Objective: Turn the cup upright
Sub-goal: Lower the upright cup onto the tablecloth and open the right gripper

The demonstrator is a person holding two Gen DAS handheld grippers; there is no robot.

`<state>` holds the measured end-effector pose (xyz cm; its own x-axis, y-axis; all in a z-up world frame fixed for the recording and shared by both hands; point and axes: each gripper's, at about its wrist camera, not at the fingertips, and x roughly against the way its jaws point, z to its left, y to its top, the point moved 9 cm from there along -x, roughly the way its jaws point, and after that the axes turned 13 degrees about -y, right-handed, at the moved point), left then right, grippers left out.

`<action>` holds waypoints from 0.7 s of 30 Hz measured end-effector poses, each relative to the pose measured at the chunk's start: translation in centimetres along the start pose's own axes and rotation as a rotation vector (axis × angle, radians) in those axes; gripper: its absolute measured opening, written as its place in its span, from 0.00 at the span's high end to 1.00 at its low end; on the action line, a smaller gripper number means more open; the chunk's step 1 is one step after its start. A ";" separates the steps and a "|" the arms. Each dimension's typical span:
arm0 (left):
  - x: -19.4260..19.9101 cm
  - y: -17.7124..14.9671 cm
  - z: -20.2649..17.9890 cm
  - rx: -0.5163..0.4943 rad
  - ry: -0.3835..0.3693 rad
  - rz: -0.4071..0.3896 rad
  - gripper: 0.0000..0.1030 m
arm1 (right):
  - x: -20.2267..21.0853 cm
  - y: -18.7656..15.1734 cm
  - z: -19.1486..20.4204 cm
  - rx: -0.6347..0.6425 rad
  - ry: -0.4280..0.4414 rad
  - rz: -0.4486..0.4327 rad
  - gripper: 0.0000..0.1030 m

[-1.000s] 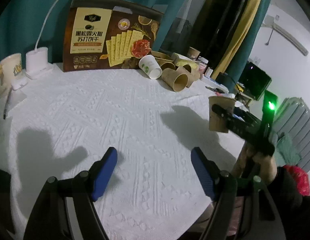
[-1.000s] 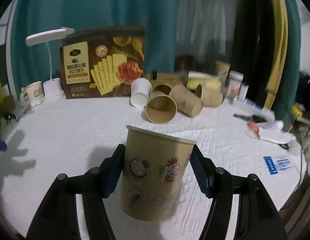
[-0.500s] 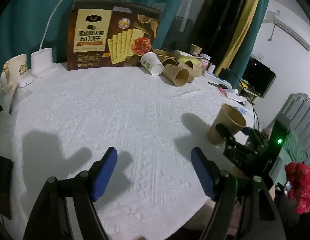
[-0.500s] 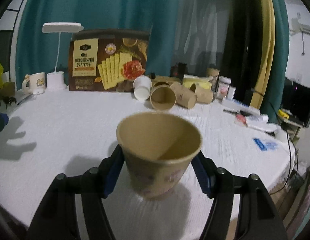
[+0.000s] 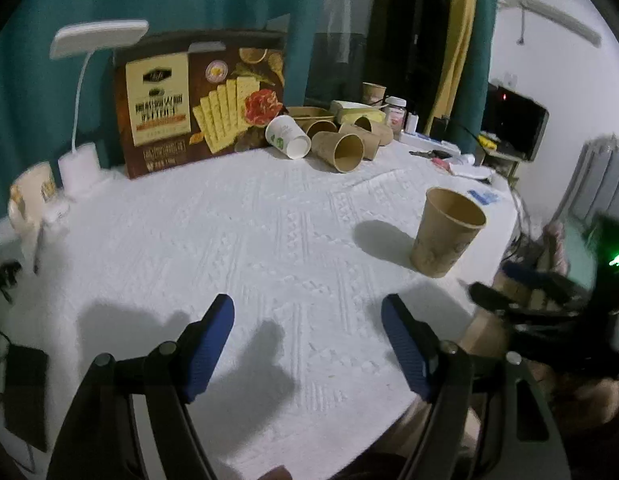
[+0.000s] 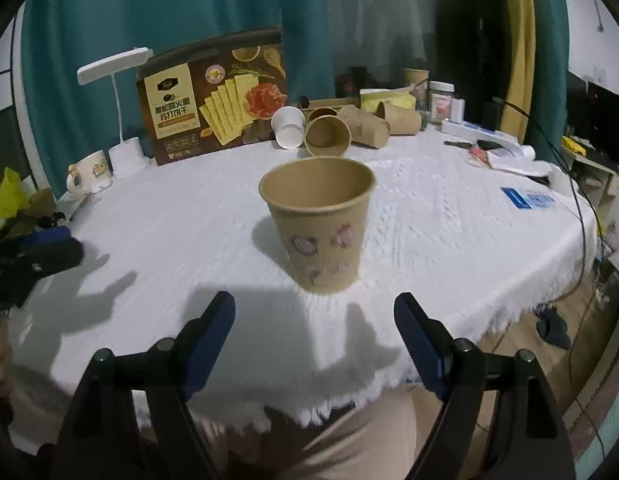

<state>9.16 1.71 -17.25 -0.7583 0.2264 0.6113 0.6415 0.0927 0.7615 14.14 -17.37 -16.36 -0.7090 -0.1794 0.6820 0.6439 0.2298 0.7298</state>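
Note:
A brown paper cup [image 6: 319,232] with cartoon prints stands upright, mouth up, on the white tablecloth [image 6: 189,220] near the table's front edge. My right gripper [image 6: 314,306] is open just short of the cup. Its jaws have just been opening and the cup is beyond the fingertips, not between them. The left wrist view shows the same cup [image 5: 445,236] at the right, with the right gripper [image 5: 505,284] drawn back from it. My left gripper [image 5: 308,308] is open over bare cloth. Its jaws have just been opening, with nothing between them.
Several brown cups [image 6: 327,136] and a white cup [image 6: 287,128] lie on their sides at the back, in front of a cracker box [image 6: 213,96]. A desk lamp [image 6: 117,68] and a mug [image 6: 89,172] stand at the back left. A blue card [image 6: 533,200] lies at the right.
The right gripper let go of the cup and pulled back; the cup went from tilted in the jaws to standing on the cloth. The left jaws stand slightly wider.

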 end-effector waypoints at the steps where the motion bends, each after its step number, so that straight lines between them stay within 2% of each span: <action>1: 0.1 0.0 -0.3 -0.023 0.012 -0.004 0.19 | 0.6 -0.2 -0.3 -0.002 -0.006 0.002 0.22; 5: 0.5 0.2 -1.8 -0.055 -0.024 -0.028 0.14 | 2.6 -0.3 -2.2 -0.027 -0.024 0.005 0.22; 10: 1.6 1.2 -4.0 -0.072 -0.070 -0.097 0.09 | 4.9 0.5 -4.9 -0.046 -0.062 -0.020 0.22; 17: 3.0 3.6 -6.9 -0.132 -0.102 -0.173 0.07 | 7.7 2.8 -8.7 -0.113 -0.076 -0.091 0.22; 21: 3.8 5.7 -8.5 -0.192 -0.091 -0.193 0.07 | 9.6 4.7 -10.6 -0.138 -0.113 -0.150 0.22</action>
<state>8.91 -5.10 -8.76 -0.8452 0.3093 0.4358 0.4460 -0.0411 0.8941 13.39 -28.14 -5.83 -0.8225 -0.0920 0.5612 0.5564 0.0744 0.8276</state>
